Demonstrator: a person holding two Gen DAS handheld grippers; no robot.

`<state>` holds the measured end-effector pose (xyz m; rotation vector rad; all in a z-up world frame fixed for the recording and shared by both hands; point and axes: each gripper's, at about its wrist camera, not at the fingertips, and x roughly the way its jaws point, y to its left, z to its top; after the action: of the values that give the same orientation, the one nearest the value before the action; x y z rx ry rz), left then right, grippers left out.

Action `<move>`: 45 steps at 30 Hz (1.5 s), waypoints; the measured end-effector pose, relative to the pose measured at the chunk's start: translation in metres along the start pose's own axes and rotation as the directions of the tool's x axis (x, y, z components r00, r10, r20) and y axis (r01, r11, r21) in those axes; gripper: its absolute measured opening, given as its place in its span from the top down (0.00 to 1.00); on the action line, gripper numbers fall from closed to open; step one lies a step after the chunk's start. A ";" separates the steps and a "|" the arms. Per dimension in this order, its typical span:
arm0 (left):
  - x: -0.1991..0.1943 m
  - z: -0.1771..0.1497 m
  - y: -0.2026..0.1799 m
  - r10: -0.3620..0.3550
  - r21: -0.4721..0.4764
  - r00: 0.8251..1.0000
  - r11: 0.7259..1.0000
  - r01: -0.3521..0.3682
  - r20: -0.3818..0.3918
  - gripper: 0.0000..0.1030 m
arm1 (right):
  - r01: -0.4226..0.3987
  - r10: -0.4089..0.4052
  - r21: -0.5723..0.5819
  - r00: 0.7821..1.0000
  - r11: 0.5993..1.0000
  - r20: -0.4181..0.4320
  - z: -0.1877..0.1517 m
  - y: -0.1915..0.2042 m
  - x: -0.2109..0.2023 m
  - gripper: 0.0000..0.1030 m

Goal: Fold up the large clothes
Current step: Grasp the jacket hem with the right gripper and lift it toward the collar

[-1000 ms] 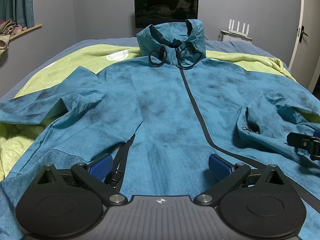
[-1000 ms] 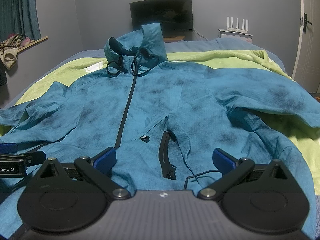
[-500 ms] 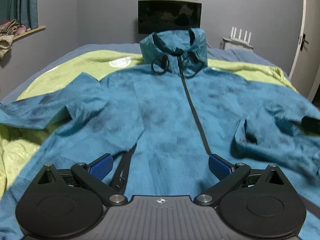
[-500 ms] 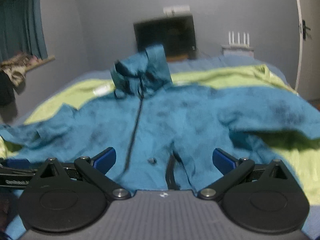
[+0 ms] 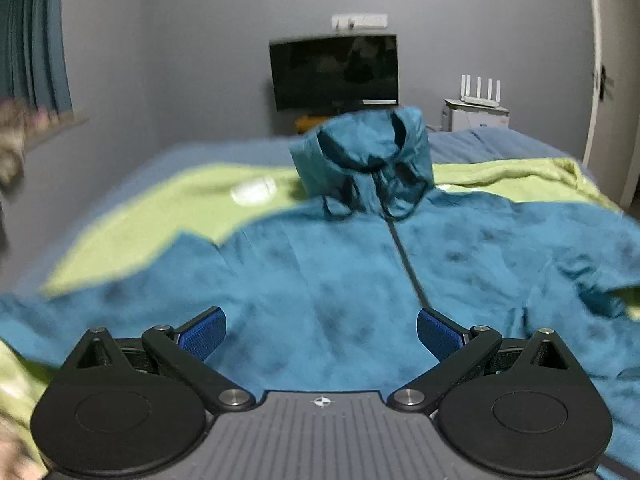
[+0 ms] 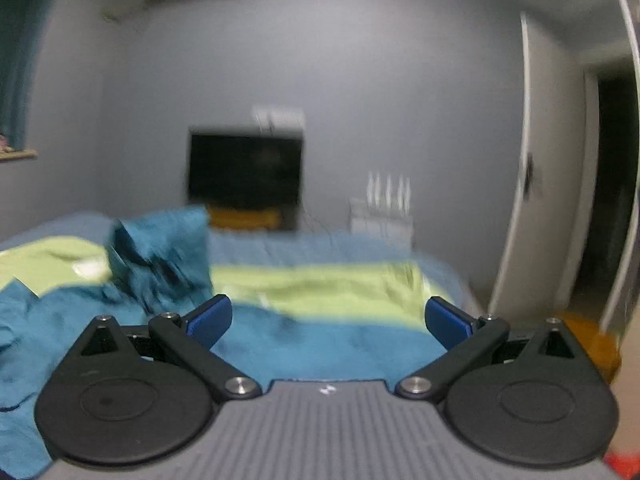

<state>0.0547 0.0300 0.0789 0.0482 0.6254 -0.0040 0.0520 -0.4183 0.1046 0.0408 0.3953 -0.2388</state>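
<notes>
Both views have lifted and blurred; the left gripper (image 5: pixel 322 326) and right gripper (image 6: pixel 328 320) gape empty above the jacket (image 5: pixel 360 280) spread on the bed (image 5: pixel 520 176). Regrasping blind probably snags one layer, skewing the fold.

A teal jacket (image 5: pixel 332 280) mottled with dark patches lies front-up and spread flat, its dark zipper (image 5: pixel 408 268) closed, sleeves out sideways, hood (image 5: pixel 364 152) standing bunched at the far end.

Both grippers hung above the jacket (image 5: pixel 340 280): the left gripper (image 5: pixel 322 330) over its front, the right gripper (image 6: pixel 328 320) over its sleeve side, jaws spread wide and empty
</notes>
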 end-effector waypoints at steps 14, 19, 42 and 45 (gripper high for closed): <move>0.076 -0.052 0.015 0.062 -0.103 0.980 0.991 -0.082 -0.187 0.02 | 0.365 -0.177 0.622 0.922 0.693 -0.343 -0.106 -0.267 0.124 0.11; 0.088 -0.053 -0.001 0.069 -0.051 0.974 0.995 -0.081 -0.215 0.03 | 0.371 -0.162 0.743 0.926 0.557 -0.341 -0.143 -0.293 0.157 0.25; 0.092 -0.054 -0.004 0.043 -0.051 0.975 0.997 -0.056 -0.218 0.07 | -0.003 -0.103 0.412 0.967 0.911 0.234 0.019 -0.179 0.114 0.96; 0.089 -0.054 -0.004 0.036 -0.059 0.978 0.997 -0.050 -0.207 0.07 | -0.128 0.052 0.236 0.951 0.963 0.304 0.053 -0.105 0.107 0.96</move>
<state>0.0949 0.0299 -0.0169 0.0000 0.8309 0.0637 0.1432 -0.5490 0.1132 0.2715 0.0619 -0.1994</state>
